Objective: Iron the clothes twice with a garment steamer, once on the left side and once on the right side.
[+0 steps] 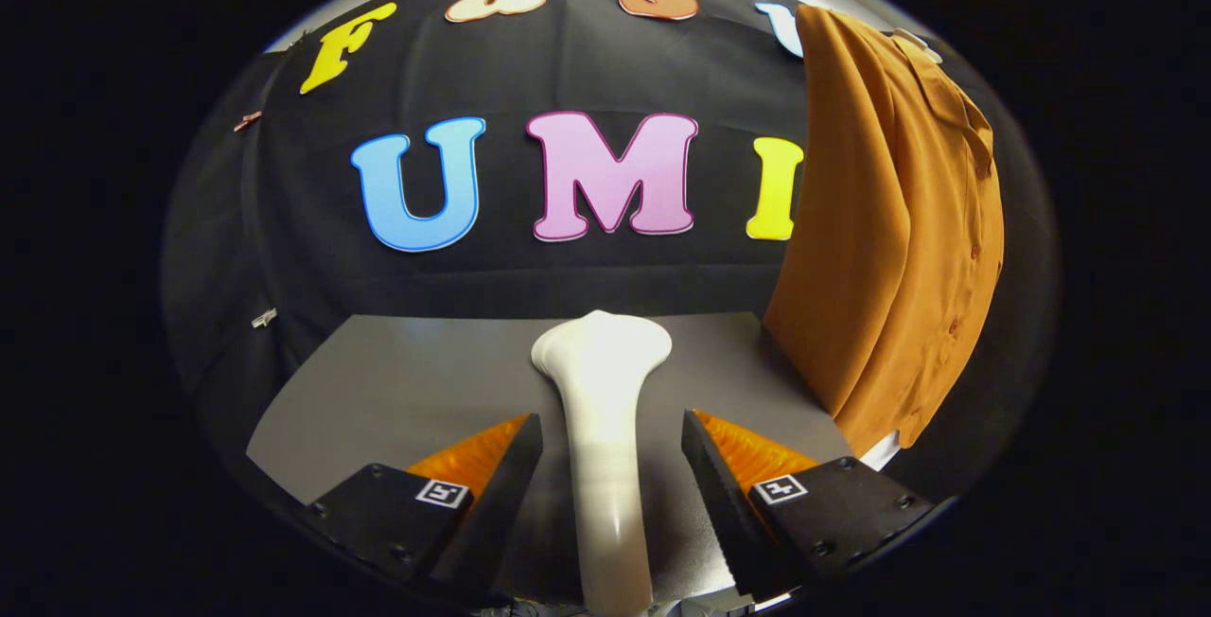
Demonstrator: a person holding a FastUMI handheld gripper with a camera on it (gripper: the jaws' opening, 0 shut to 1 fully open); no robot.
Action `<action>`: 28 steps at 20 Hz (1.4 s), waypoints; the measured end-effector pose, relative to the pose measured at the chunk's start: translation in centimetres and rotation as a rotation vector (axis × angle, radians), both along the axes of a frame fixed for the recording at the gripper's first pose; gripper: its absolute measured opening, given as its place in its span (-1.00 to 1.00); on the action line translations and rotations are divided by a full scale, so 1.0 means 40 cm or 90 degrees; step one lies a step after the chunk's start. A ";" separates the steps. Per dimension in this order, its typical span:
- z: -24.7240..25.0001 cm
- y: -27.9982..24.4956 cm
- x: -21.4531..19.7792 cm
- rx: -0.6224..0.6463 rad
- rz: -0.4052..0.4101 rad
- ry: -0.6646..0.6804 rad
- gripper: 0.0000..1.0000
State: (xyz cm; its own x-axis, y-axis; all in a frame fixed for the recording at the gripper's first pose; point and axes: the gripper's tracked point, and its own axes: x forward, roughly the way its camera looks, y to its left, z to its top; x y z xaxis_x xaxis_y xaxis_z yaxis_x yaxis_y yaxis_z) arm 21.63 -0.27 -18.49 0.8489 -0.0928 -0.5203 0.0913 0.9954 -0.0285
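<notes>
On the grey tabletop [397, 390] the white steamer [605, 428] lies between the 2 fingers of the tongs [612, 447], which stand apart and clear of its handle. The orange shirt [899, 238] hangs beyond them, to the right. Closing off-centre could let the smooth handle twist or slip.

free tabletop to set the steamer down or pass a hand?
Bare grey table between steamer and black cloth wall. Narrower strip between steamer and hanging orange shirt; crowded there. Gripper open, fingers flanking the steamer handle with gaps.
</notes>
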 end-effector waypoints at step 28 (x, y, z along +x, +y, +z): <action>0.149 0.022 -0.093 -0.030 -0.004 -0.066 -0.14</action>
State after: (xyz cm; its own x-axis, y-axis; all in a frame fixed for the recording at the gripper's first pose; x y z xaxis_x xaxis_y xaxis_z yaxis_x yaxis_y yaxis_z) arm 17.92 0.61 -12.52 0.8970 -0.1205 -0.4252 0.1025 0.9926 -0.0649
